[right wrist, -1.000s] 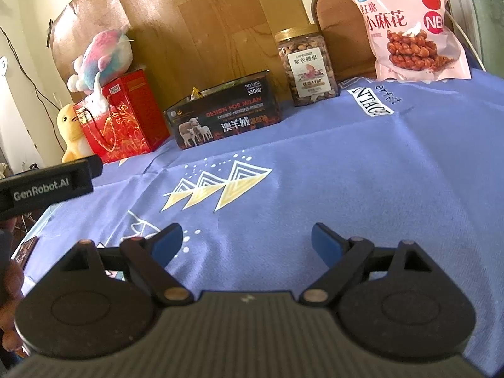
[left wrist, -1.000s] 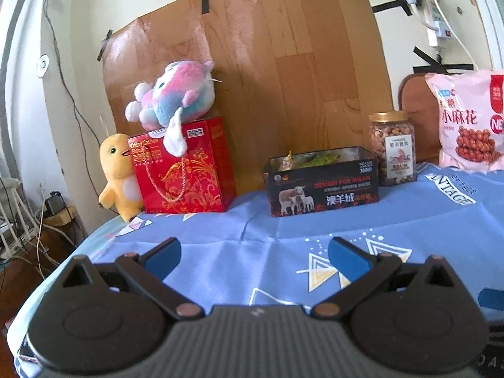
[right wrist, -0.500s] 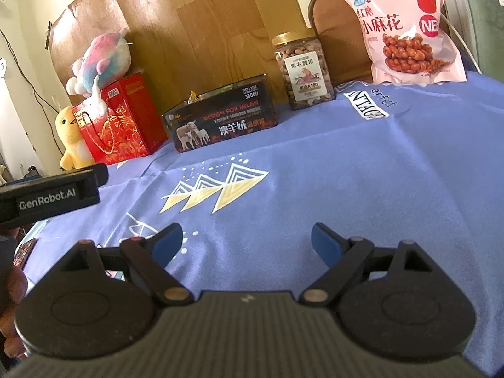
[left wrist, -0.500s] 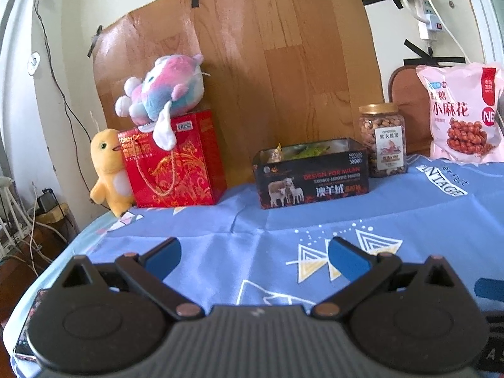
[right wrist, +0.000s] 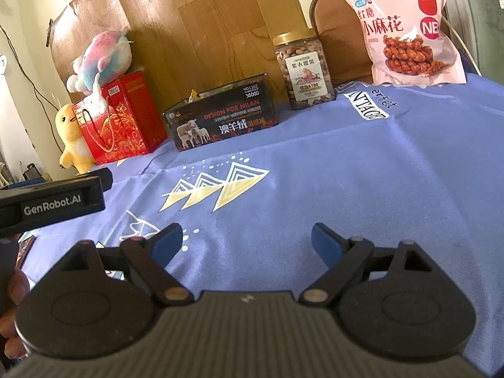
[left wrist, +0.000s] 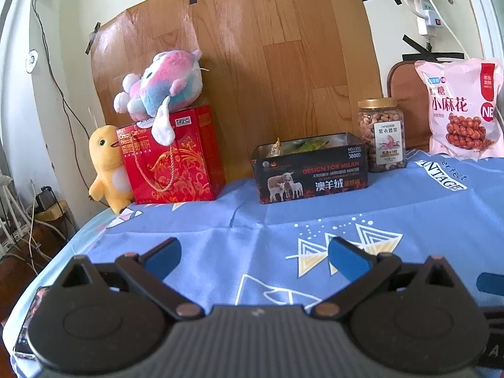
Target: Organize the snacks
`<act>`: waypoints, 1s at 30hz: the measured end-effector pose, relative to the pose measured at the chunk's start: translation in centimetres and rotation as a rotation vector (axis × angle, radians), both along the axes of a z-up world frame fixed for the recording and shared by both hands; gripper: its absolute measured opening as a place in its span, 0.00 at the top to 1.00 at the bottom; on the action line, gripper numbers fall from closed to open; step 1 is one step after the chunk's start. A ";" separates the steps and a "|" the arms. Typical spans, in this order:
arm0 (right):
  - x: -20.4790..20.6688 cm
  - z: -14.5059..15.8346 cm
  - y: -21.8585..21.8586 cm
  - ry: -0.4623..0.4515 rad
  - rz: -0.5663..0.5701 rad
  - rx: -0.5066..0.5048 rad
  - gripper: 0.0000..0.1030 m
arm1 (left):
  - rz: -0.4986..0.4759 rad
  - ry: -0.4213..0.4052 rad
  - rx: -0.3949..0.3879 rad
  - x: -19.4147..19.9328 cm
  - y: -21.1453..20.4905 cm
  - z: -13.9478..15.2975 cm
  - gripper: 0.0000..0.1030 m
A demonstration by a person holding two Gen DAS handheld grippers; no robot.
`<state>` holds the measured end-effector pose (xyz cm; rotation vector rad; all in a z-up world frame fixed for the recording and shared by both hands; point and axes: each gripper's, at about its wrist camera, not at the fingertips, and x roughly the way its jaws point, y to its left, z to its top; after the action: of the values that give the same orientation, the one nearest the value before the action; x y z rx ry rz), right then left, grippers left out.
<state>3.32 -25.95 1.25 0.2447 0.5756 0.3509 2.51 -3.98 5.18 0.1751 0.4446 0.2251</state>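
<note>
A black open box [left wrist: 310, 170] [right wrist: 225, 118] with small snack packets inside stands at the back of the blue-clothed table [left wrist: 283, 220]. A jar of nuts [left wrist: 381, 135] [right wrist: 303, 70] stands right of it. A pink snack bag [left wrist: 461, 108] [right wrist: 401, 28] leans at the far right. A red biscuit box [left wrist: 171, 156] [right wrist: 121, 118] stands at the left. My left gripper [left wrist: 253, 256] is open and empty, low over the cloth's near part. My right gripper [right wrist: 245, 241] is open and empty, near the front of the table.
A pastel plush [left wrist: 160, 83] sits on the red box and a yellow duck plush [left wrist: 105, 163] stands beside it. A wooden board [left wrist: 252, 63] leans behind. The left gripper's body [right wrist: 53, 201] shows at the right wrist view's left edge. The table's left edge drops to cables.
Both grippers have drawn back slightly from the back row and tilted; both stay open and empty. Nothing on the table has moved.
</note>
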 end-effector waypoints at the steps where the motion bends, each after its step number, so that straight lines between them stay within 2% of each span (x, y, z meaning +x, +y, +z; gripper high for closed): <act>1: 0.0 0.0 0.0 0.000 -0.002 -0.001 0.12 | 0.003 0.001 0.006 0.1 -0.1 0.0 0.00; 8: -0.6 0.2 -0.9 -0.001 -0.036 -0.008 0.12 | -0.008 0.012 0.020 0.3 -0.8 -0.1 0.00; 15: -1.3 0.4 -2.5 -0.013 -0.087 -0.021 0.12 | -0.082 0.038 0.015 0.9 -3.1 -0.1 0.00; 19: -1.2 0.2 -2.9 -0.008 -0.102 -0.013 0.12 | -0.106 0.030 -0.024 0.5 -3.2 0.2 0.00; 23: -1.4 0.2 -2.5 -0.008 -0.089 -0.012 0.12 | -0.087 0.025 -0.038 0.5 -2.6 0.3 0.00; 27: -1.5 0.4 -2.1 -0.014 -0.072 -0.017 0.12 | -0.138 0.017 -0.121 0.0 -1.6 0.8 0.00; 30: -1.6 0.4 -2.2 -0.015 -0.077 -0.016 0.12 | -0.123 0.006 -0.114 -0.2 -1.7 1.0 0.00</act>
<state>1.75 -28.19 1.70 0.2477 0.5528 0.2731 2.34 -5.70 6.22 0.0911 0.4503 0.0781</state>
